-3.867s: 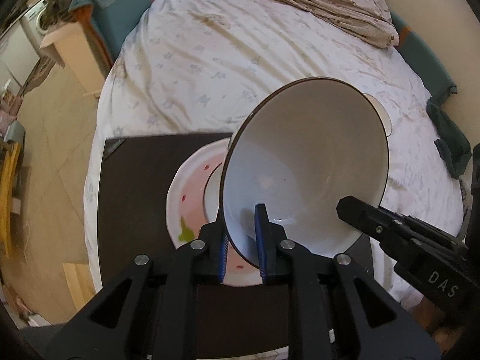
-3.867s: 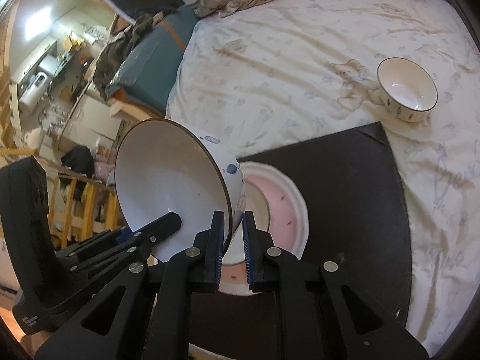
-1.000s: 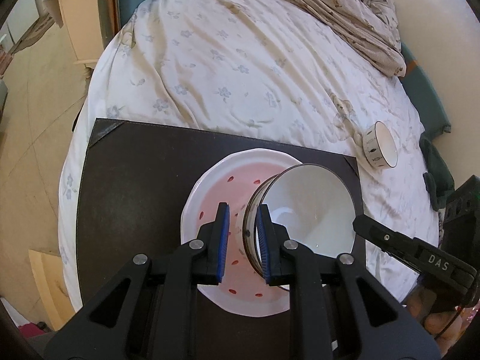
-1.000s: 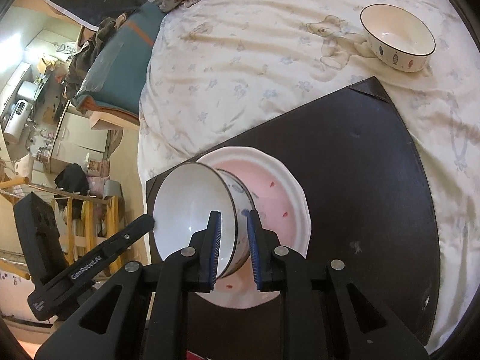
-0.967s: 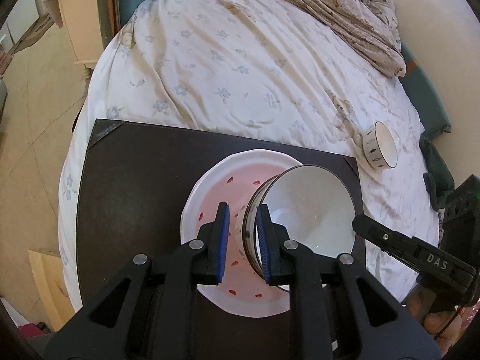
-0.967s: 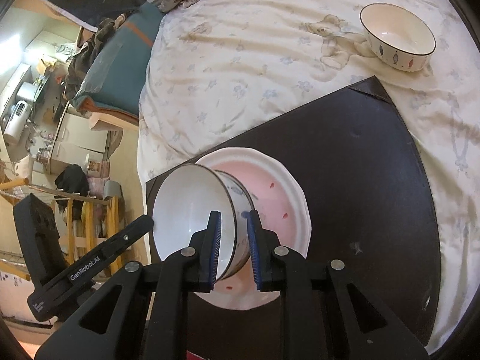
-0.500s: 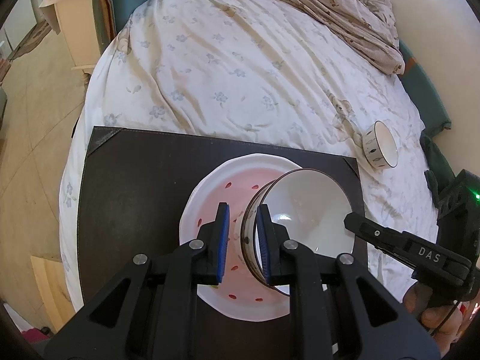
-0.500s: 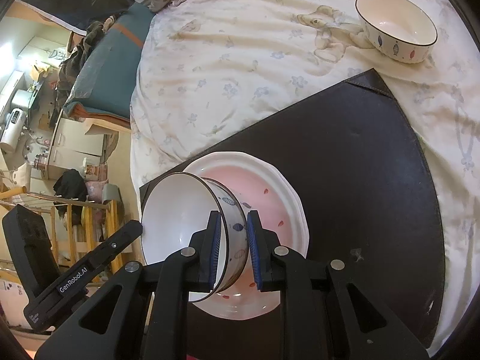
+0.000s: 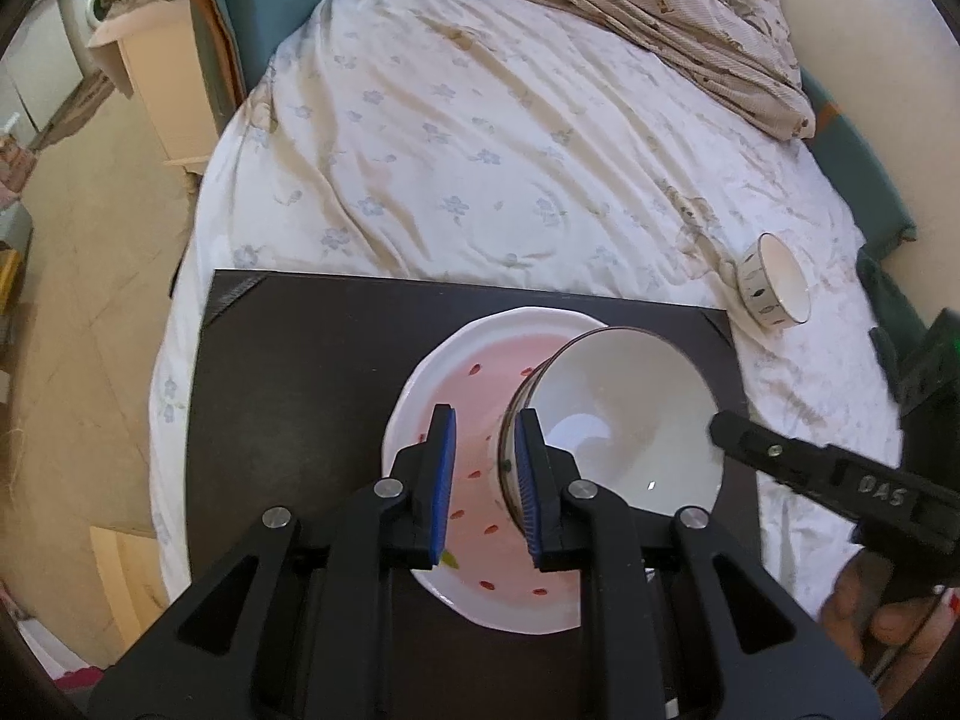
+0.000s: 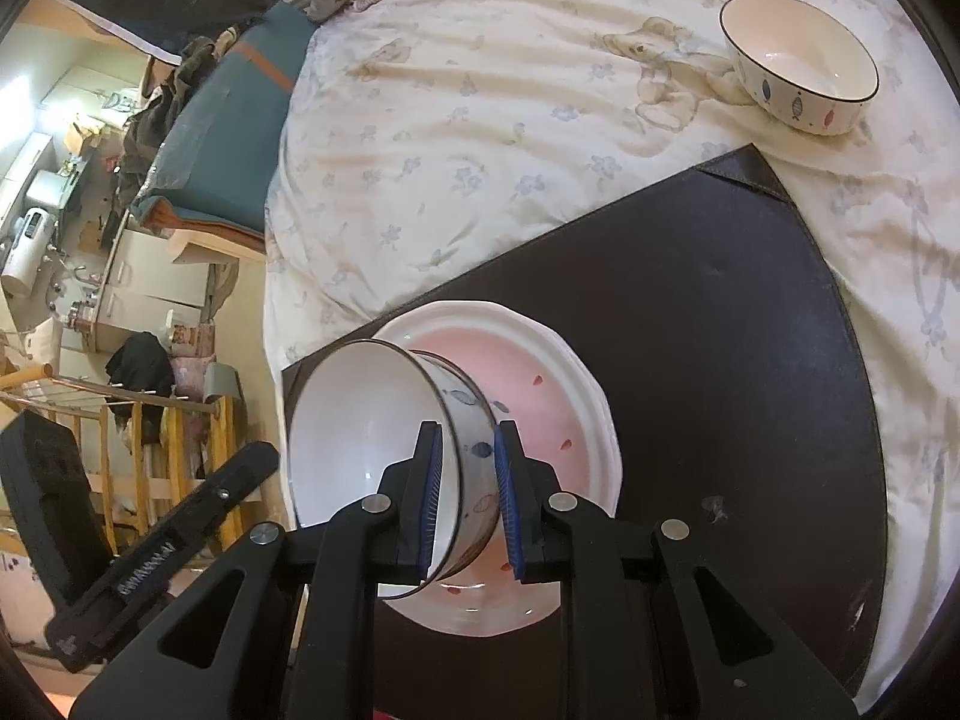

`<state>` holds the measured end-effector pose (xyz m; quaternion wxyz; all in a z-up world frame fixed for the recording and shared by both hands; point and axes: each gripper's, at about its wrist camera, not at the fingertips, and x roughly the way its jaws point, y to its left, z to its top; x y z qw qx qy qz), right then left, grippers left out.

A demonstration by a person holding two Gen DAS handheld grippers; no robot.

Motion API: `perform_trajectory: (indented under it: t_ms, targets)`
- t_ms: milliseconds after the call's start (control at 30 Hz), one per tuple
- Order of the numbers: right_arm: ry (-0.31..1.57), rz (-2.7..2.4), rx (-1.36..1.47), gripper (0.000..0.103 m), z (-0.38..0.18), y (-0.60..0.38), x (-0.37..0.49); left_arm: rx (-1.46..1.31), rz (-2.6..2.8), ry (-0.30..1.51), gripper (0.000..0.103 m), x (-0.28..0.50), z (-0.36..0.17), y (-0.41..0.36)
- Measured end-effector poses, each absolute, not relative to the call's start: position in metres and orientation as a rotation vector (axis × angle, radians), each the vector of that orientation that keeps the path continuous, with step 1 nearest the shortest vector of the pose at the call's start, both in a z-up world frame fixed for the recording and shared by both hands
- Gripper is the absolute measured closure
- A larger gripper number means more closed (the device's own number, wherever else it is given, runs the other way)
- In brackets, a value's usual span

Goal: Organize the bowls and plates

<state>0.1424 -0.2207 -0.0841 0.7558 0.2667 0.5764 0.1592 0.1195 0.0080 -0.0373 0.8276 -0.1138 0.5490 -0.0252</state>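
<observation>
A white bowl with a dark rim and fish pattern (image 9: pixel 624 420) (image 10: pixel 360 432) sits tilted over a pink plate with red specks (image 9: pixel 468 378) (image 10: pixel 540 372) on a dark brown mat (image 9: pixel 300 390) (image 10: pixel 720 330). My left gripper (image 9: pixel 485 450) is shut on the bowl's near rim, one pad inside and one outside. My right gripper (image 10: pixel 468 450) is shut on the opposite rim. Each gripper shows in the other's view: the right gripper (image 9: pixel 810 468), the left gripper (image 10: pixel 180 516). The bowl's foot is hidden. A second, smaller bowl (image 9: pixel 777 285) (image 10: pixel 798 66) stands on the sheet beyond the mat's far corner.
The mat lies on a bed with a floral white sheet (image 9: pixel 480 150). A rumpled beige blanket (image 9: pixel 660 18) lies at the far end. Bare floor (image 9: pixel 78 330) drops off on one side. A person's hand (image 9: pixel 870 618) holds the right gripper.
Since about four seconds ago the bowl has come down from high in the air to the pink plate. Over the last second it barely shifted and both grips stayed the same.
</observation>
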Motion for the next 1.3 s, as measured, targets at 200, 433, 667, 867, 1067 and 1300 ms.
perform_trajectory:
  t_ms: [200,433,667,867,1067,1300]
  targets:
    - [1.226,0.336,0.524,0.082,-0.073,-0.220,0.137,-0.145,-0.008,1.123,0.086,0.113,-0.028,0.005]
    - [1.191,0.338,0.483,0.082,-0.061,-0.223,0.129,-0.152,-0.012,1.112,0.086,0.109,-0.024,0.007]
    - [1.174,0.321,0.453,0.052,-0.055,-0.231,0.122,-0.102,0.009,1.083,0.059,0.101,-0.019,0.000]
    - [1.118,0.323,0.510,0.031,-0.039,-0.254,0.116,-0.039,0.030,1.054,0.008,0.104,-0.006,-0.013]
    - [1.066,0.307,0.557,0.030,-0.021,-0.280,0.109,-0.090,-0.031,1.075,0.000,0.115,0.010,-0.041]
    - [1.000,0.118,0.598,0.022,-0.012,-0.329,0.123,-0.050,-0.058,1.043,0.000,0.142,0.038,-0.098]
